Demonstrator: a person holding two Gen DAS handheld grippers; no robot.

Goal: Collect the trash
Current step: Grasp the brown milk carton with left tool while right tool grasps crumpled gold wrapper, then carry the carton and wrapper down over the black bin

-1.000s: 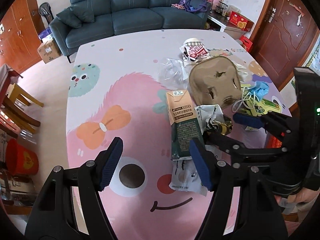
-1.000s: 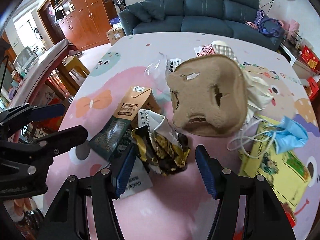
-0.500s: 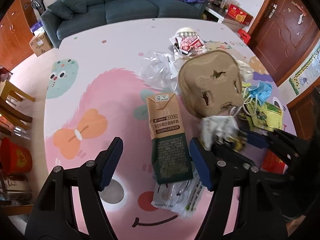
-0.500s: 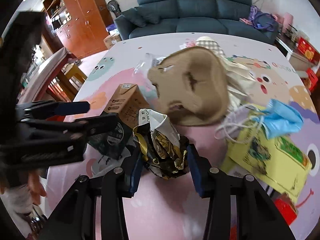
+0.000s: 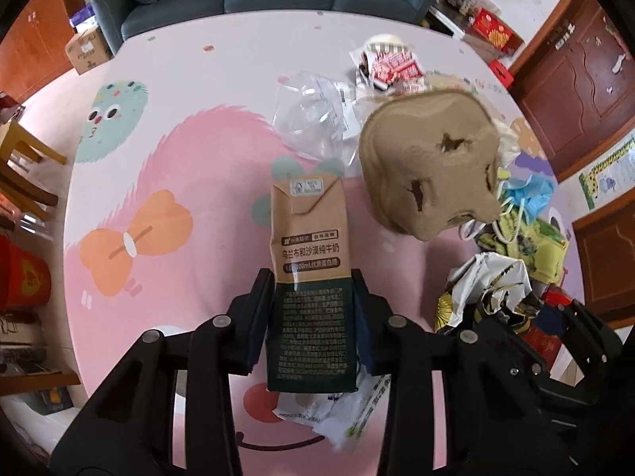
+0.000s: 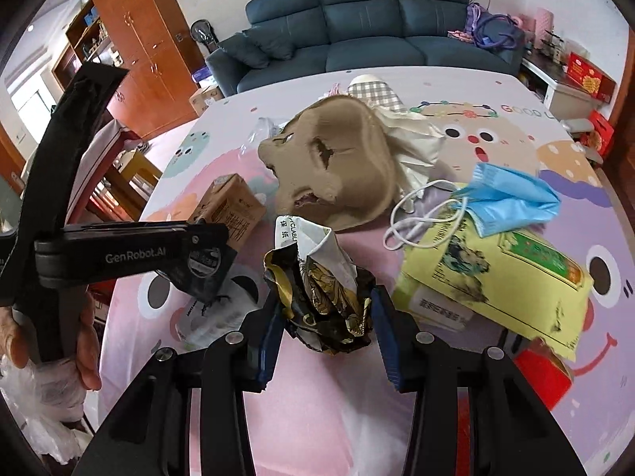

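A brown and dark green milk carton (image 5: 309,238) lies flat on the pink cartoon tablecloth (image 5: 178,182). My left gripper (image 5: 311,281) points steeply down over it. Its jaws are closing, and both pads press on the carton's sides near its lower half. In the right wrist view the carton (image 6: 230,206) shows behind the left gripper (image 6: 210,254). My right gripper (image 6: 325,297) is shut on a crumpled black, gold and white wrapper (image 6: 321,281). That wrapper (image 5: 488,293) appears at the right of the left wrist view.
A brown pulp cup carrier (image 5: 432,166), a clear plastic bag (image 5: 309,115), a blue face mask (image 6: 512,198) and a yellow packet (image 6: 504,269) lie close by. A white wrapper (image 5: 337,408) sits under the carton. A hand (image 6: 85,341) holds the left gripper. A sofa stands beyond the table.
My left gripper came down over the milk carton and closed from wide open onto its sides. My right gripper closed on the crumpled wrapper and shifted right with it.
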